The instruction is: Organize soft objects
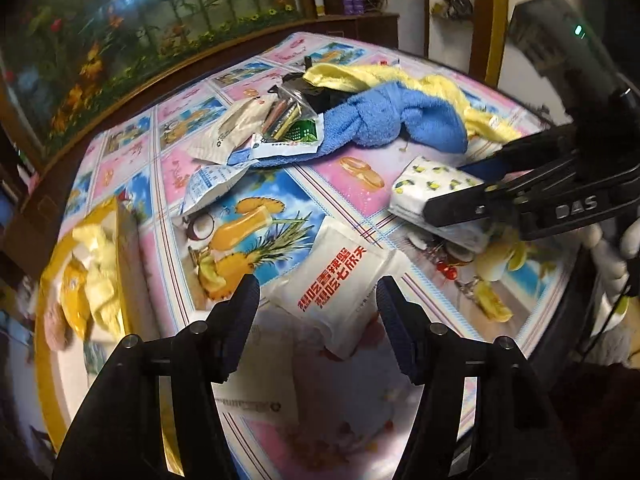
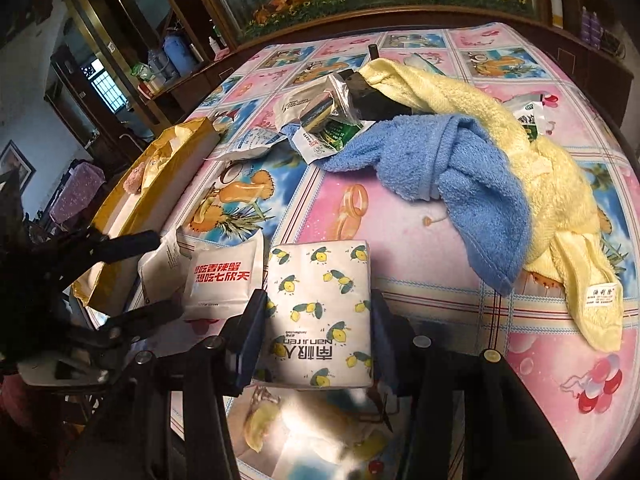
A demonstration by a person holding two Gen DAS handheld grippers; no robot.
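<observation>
Straddling the lemon-print tissue pack, the right gripper has its pads against both sides; it looks light, squashy and slick-wrapped, best squeezed mid-body. The left gripper hangs half-open and empty just above the white red-lettered packet on the tabletop.

The tabletop, under a fruit-print cloth, carries a blue towel tangled with a yellow towel, a lemon-print tissue pack, a white pack with red lettering, loose sachets and a yellow box at its edge.
</observation>
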